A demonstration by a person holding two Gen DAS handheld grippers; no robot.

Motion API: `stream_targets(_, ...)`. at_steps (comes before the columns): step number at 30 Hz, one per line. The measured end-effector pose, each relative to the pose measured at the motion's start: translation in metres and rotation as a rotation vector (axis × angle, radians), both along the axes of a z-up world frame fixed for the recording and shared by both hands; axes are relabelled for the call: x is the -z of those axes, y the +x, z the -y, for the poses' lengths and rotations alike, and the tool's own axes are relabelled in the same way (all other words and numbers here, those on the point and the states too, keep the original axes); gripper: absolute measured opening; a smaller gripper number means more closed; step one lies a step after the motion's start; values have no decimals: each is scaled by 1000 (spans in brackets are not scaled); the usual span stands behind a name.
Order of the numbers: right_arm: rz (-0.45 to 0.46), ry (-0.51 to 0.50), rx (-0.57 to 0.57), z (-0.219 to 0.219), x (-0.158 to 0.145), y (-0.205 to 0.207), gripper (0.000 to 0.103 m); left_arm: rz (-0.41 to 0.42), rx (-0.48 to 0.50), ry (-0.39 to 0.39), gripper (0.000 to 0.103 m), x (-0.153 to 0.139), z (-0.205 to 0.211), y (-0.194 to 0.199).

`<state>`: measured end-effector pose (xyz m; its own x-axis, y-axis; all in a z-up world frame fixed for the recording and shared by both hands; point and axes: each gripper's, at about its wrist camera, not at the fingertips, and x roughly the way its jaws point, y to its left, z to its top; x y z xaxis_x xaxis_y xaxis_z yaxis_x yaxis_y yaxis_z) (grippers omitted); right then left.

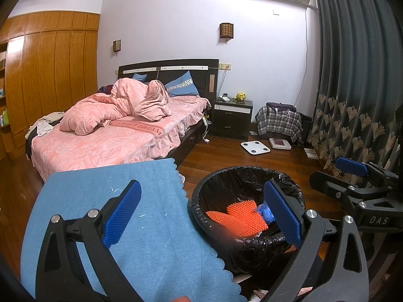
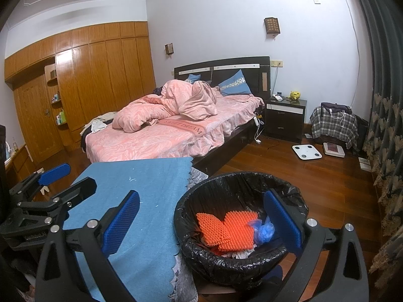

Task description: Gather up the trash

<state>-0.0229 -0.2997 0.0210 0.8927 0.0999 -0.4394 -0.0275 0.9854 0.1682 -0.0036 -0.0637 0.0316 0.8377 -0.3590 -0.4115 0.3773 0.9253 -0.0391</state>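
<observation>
Hovering empty with fingers spread wide, the left gripper (image 1: 202, 215) and right gripper (image 2: 201, 222) flanked the black-lined trash bin (image 2: 297, 193), right of the blue tabletop (image 2: 141, 188). An orange mesh sheet (image 2: 226, 229) lay inside; the far bed (image 2: 151, 141) read "SWEET DREAM".

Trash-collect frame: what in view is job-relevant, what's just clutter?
Job-relevant:
- bin with black liner
- orange mesh piece inside the bin
- blue plastic wad inside the bin
- blue cloth beside the bin, with small white scraps on it
- left gripper, right gripper, both open and empty

Lying about:
- bed
- nightstand
- white scale
- plaid-covered pile
- curtain
</observation>
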Motion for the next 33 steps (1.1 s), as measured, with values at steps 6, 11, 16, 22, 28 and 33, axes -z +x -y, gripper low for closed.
stream_targets(6,-1,-1,0,0,1,0,97,-1,1,0,95,0,0,1)
stream_targets(11,-3,-1,0,0,-1,1,97,-2,0,0,95,0,0,1)
stream_targets(16,-5,-1,-1,0,-2,2,97,-1,-1,2,95,0,0,1)
stream_targets(22,-4,-1,0,0,-1,1,97,-3,-2,-2,95,0,-3,2)
stream_targets(28,-4,-1,-1,0,-1,2,97,-5,-1,1,95,0,-3,2)
stream_targets(33,-6,-1,0,0,-1,2,97,-4,-3,-1,95,-1,-3,1)
